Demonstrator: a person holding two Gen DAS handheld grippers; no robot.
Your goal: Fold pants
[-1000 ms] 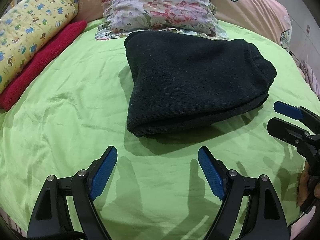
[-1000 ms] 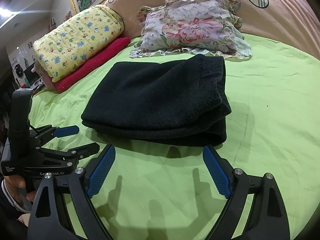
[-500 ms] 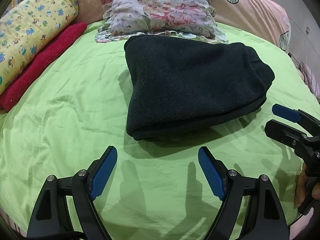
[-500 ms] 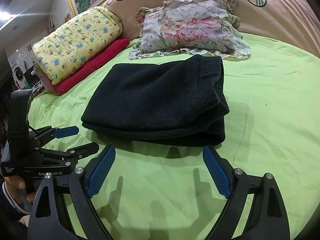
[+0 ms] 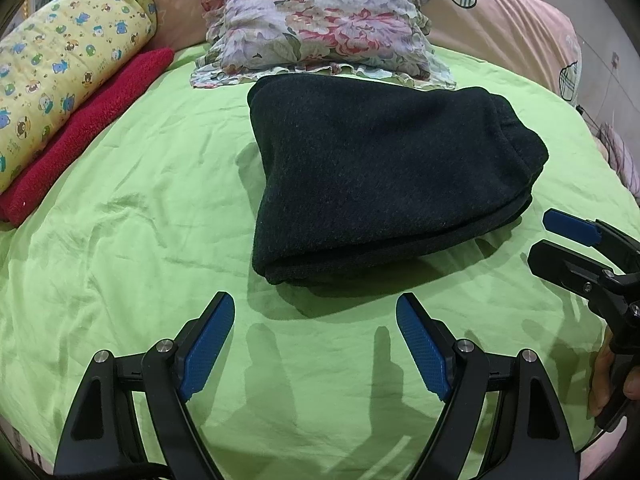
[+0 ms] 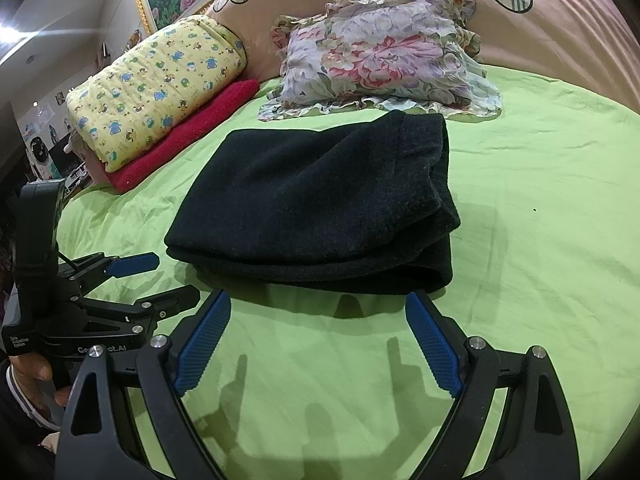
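Left wrist view shows the black pants (image 5: pixel 384 176) folded into a thick bundle on the green bed sheet (image 5: pixel 132 240), at 12 o'clock from the left gripper (image 5: pixel 315 340). Its jaws are wide apart and hold nothing. The right gripper (image 6: pixel 318 344) is also spread, empty, just before the bundle. A floral pillow (image 5: pixel 324 36) lies beyond.

place: home bedroom | cues: green bedsheet (image 5: pixel 140 240), floral pillow (image 5: pixel 320 28), rolled quilt (image 6: pixel 160 92)
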